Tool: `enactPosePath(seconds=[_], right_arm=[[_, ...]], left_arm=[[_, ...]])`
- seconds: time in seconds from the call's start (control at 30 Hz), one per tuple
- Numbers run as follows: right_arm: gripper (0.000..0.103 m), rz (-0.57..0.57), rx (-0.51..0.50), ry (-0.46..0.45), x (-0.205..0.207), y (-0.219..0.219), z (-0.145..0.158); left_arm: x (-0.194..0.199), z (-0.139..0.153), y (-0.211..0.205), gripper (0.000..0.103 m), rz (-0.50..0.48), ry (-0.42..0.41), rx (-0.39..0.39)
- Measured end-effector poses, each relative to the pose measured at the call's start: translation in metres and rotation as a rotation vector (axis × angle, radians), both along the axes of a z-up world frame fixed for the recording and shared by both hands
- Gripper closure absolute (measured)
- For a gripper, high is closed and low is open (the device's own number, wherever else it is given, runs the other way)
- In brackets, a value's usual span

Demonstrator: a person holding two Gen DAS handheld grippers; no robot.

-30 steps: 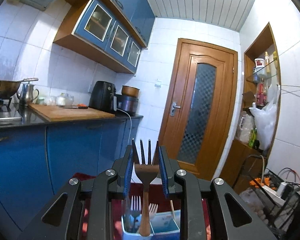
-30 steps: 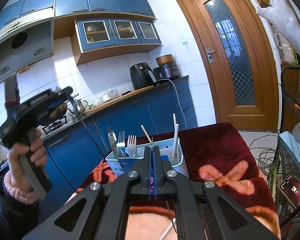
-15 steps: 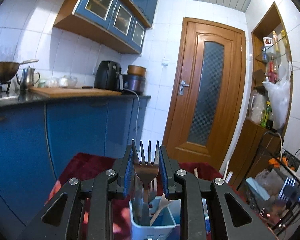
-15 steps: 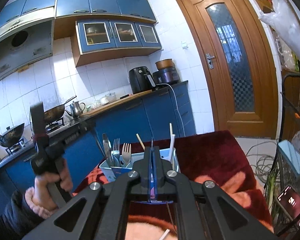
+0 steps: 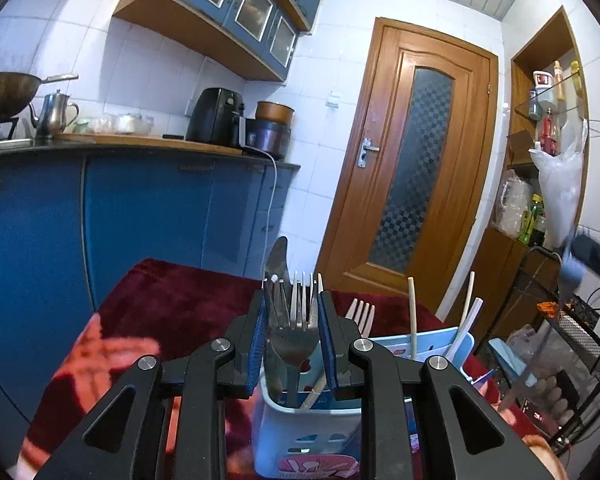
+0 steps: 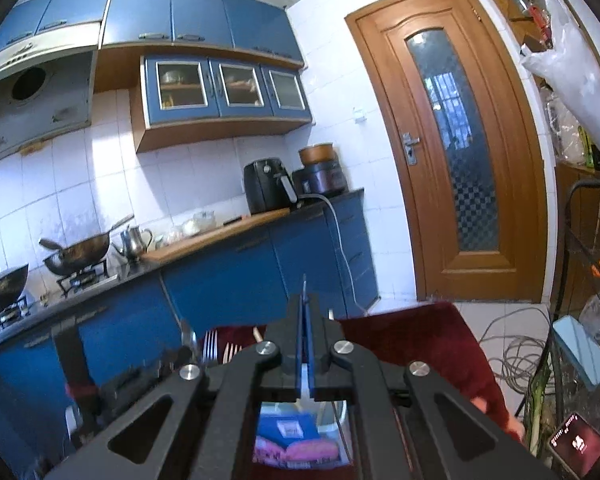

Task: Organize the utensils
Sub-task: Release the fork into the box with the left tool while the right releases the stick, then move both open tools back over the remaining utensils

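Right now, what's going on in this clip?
A person is sorting cutlery with two handheld tools. The left tool is clamped on a metal fork, its handle reaching down into the light blue utensil caddy on the red tablecloth. A knife and other forks already stand there. The right tool is shut, seemingly empty.

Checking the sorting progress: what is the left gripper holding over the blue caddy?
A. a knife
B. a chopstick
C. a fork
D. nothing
C: the left gripper pads clamp a fork by its neck, tines up, handle dipping into the blue caddy.
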State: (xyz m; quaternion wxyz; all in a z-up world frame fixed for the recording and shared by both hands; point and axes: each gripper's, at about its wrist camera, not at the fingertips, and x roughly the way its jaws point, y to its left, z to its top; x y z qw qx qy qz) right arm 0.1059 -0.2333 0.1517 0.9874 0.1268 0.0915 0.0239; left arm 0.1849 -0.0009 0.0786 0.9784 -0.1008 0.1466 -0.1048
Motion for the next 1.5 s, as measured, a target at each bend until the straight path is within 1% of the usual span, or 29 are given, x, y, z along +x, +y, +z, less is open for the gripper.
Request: enactPosePath(seconds=[0.07,0.17,0.37,0.53,0.73,0.87,0.9,0.97,1.0,1.17,1.3,1.5], right_arm=[[0.1,-0.003,0.005,-0.028,0.005,0.001,0.005],[0.1,-0.027,-0.02,-0.072,0.012,0.007,0.008],[0.1,0.004,-0.003,-0.058,0.033,0.014,-0.002],[0.1,0.028,-0.017,0.015,0.046,0.018,-0.024],[0.1,0.034,0.003,0.101,0.053,0.015,-0.049],[0.099,0.069,0.023,0.132,0.055,0.014,-0.055],[0.096,0.077,0.028,0.137,0.054,0.013,-0.055],[0.079,0.089,0.032,0.134,0.051,0.014,-0.054],[0.077,0.094,0.034,0.126,0.048,0.015,-0.052],[0.077,0.095,0.028,0.117,0.038,0.018,-0.044],[0.077,0.108,0.033,0.121,0.024,0.019,-0.04],[0.077,0.116,0.017,0.104,-0.003,0.021,-0.029]], left_arm=[[0.001,-0.001,0.0,0.078,0.0,-0.006,-0.001],[0.0,-0.003,0.003,0.078,-0.005,-0.01,-0.011],[-0.001,-0.004,0.005,0.078,-0.007,-0.02,-0.017],[-0.002,-0.005,0.004,0.078,-0.007,-0.027,-0.013],[-0.003,-0.005,-0.002,0.078,-0.011,-0.044,0.014],[-0.005,-0.004,-0.006,0.078,-0.014,-0.051,0.03],[-0.006,-0.004,-0.006,0.078,-0.013,-0.052,0.029],[-0.006,-0.003,-0.005,0.078,-0.016,-0.05,0.019],[-0.006,-0.003,-0.005,0.078,-0.019,-0.046,0.014],[-0.008,0.002,-0.004,0.077,-0.038,-0.023,0.002],[-0.017,0.009,-0.003,0.076,-0.06,-0.023,-0.004],[-0.045,0.022,-0.006,0.076,-0.068,-0.016,0.044]])
